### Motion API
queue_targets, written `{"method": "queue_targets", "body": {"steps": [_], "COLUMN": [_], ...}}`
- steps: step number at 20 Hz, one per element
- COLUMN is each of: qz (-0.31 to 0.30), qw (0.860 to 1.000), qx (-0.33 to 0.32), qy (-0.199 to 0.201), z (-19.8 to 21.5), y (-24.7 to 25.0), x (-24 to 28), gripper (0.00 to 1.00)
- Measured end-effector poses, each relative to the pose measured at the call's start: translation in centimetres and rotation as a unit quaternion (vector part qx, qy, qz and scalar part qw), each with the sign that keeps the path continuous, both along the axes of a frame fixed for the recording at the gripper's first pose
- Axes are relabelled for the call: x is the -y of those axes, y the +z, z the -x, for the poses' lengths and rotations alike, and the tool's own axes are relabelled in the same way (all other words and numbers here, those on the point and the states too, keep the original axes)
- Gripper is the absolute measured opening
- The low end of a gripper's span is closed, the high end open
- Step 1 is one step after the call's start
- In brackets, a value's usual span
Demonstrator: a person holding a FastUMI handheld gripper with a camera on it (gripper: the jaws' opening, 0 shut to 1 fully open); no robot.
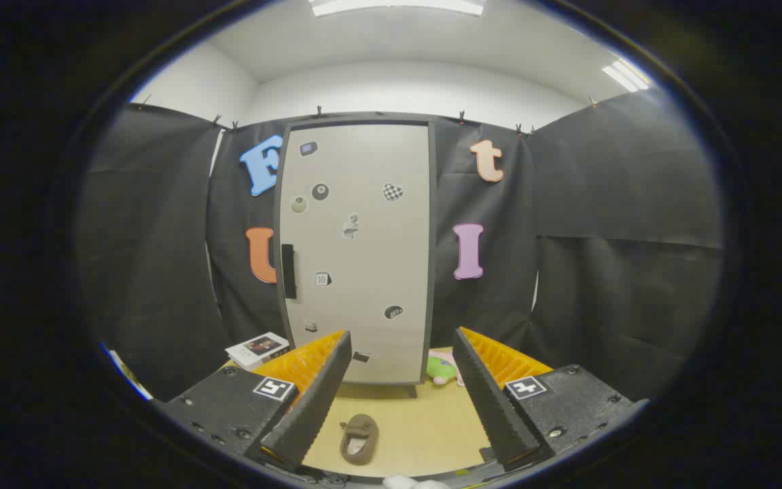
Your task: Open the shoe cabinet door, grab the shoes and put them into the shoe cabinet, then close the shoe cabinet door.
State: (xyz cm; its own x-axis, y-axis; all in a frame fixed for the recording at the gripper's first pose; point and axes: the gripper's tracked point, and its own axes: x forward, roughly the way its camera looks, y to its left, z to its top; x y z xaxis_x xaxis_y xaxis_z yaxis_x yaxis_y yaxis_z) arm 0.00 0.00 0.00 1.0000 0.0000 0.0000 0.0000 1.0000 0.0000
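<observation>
Straight ahead of the gripper, well beyond its fingertips, stands the shoe cabinet, a tall pale unit with a dark frame, upright on a light wooden floor. Its door is closed, flush in the frame, and dotted with small stickers. A dark vertical handle sits on the door's edge nearest the left finger, about halfway up.

Both fingers are spread wide apart and hold nothing; they touch neither the cabinet nor anything on the floor. The left finger and the right finger angle inward toward the cabinet's base, leaving an open gap through which the floor shows.

Down in that gap, closer to the left finger than to the right, lies a single brown shoe, a soft slipper-like one, resting flat on the floor with its opening facing up. It lies in front of the cabinet, apart from its base.

Just beyond the right fingertip, beside the cabinet's lower corner, sits a small green and pink plush toy on the floor. Beyond the left finger, off the cabinet's other side, a white box with a dark picture on top rests at an angle.
</observation>
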Motion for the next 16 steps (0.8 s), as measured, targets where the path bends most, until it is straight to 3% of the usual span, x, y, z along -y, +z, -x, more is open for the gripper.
{"method": "queue_targets", "body": {"steps": [16], "qz": [-0.008], "qw": [1.000], "qx": [-0.012], "qy": [-0.001], "z": [-1.8], "y": [-0.7], "x": [-4.4], "gripper": [0.98]}}
